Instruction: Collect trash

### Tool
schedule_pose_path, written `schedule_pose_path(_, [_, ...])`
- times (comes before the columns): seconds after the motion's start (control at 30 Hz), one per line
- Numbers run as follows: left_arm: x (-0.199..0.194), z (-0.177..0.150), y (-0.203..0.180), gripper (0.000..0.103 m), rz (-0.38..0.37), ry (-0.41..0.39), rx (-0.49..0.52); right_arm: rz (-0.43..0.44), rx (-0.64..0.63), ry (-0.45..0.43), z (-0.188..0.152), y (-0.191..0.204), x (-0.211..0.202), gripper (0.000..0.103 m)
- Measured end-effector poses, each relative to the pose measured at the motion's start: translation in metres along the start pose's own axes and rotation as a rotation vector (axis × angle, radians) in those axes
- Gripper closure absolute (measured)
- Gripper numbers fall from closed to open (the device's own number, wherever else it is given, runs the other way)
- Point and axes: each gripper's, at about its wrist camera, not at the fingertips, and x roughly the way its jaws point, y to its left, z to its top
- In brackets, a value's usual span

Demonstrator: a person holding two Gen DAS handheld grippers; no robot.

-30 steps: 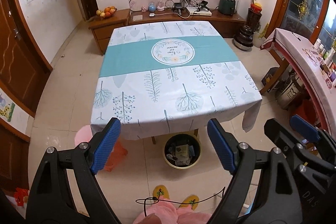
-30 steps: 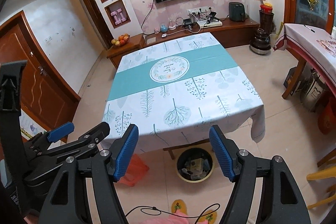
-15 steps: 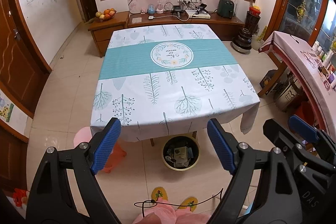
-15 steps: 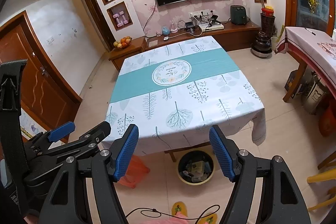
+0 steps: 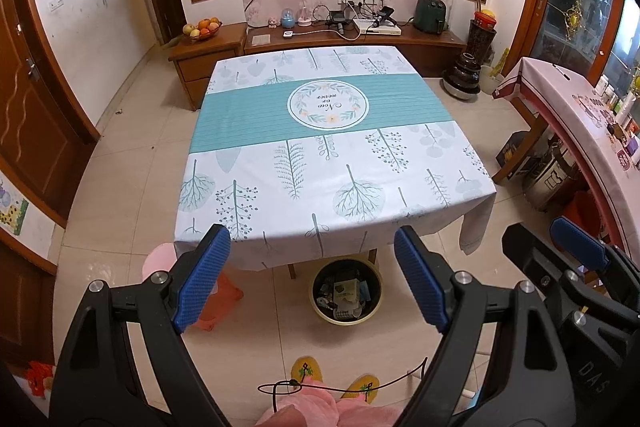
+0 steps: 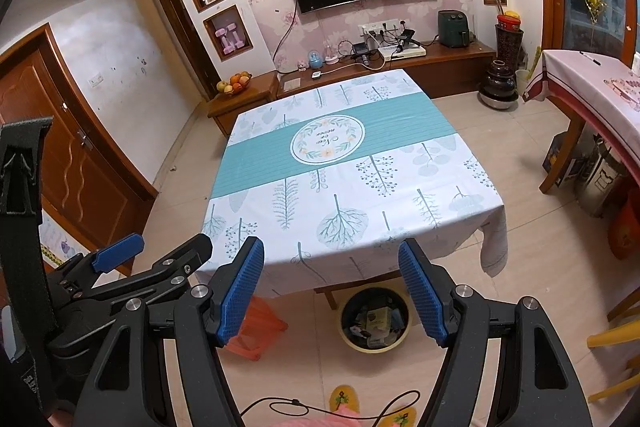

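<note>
A round yellow-rimmed trash bin (image 5: pixel 346 293) (image 6: pixel 374 319) holding several pieces of trash stands on the floor under the near edge of the table (image 5: pixel 320 155) (image 6: pixel 340 195). The table's leaf-print cloth has nothing on it. My left gripper (image 5: pixel 312 279) hangs above the floor in front of the table, blue pads wide apart and empty, with the bin seen between them. My right gripper (image 6: pixel 332 291) is open and empty too, close beside the left. Each shows in the other's view: the right gripper (image 5: pixel 576 247) at the right edge, the left gripper (image 6: pixel 120 255) at the left edge.
An orange stool (image 5: pixel 218 303) (image 6: pixel 256 331) stands under the table's left corner. A second, pink-clothed table (image 5: pixel 580 115) with a metal pot (image 5: pixel 552 179) below it is at the right. A yellow chair (image 6: pixel 616 339) is at the near right. The person's yellow slippers (image 5: pixel 306 371) are below me.
</note>
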Motion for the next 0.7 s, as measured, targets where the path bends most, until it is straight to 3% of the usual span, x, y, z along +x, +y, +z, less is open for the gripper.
schedule_pose_path(0.7, [-0.001, 0.0007, 0.0014, 0.021, 0.002, 0.001, 0.001, 0.0, 0.006, 0.0, -0.0011, 0.0016, 0.0005, 0.032])
